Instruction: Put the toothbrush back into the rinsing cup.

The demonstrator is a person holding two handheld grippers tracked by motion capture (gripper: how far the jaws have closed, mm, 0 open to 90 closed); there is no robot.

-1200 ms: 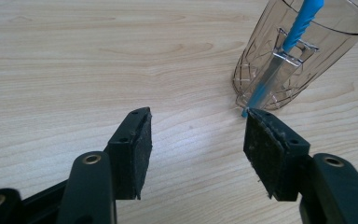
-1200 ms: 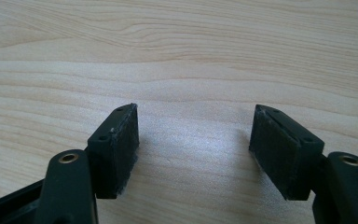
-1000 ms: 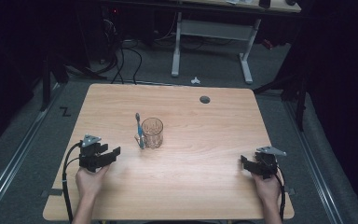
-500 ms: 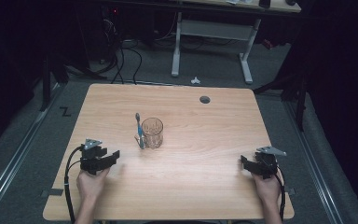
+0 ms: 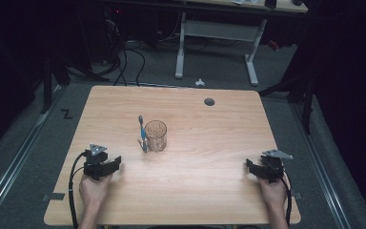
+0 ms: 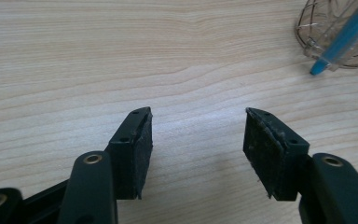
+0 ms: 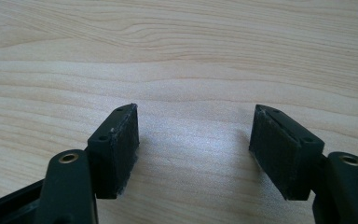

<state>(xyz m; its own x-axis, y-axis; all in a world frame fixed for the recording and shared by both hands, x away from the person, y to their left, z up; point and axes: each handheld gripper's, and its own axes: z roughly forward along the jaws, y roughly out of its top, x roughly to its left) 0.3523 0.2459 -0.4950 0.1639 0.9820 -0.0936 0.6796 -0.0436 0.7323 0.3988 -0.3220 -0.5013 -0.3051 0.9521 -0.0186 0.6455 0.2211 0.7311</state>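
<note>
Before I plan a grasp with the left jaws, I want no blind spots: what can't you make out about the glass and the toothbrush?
- Clear ribbed glass cup: left gripper view, top and right edges cut off all but its base.
- Blue-handled toothbrush: high view, too small to tell whether it stands inside the cup or leans against it; left gripper view, bristle end cut off.
- Cup contents: too small, high view.

A dim lab or workshop: bare wooden table [image 5: 209,143] on grey carpet, cables [image 5: 124,62] trailing beneath another desk [image 5: 214,28].
</note>
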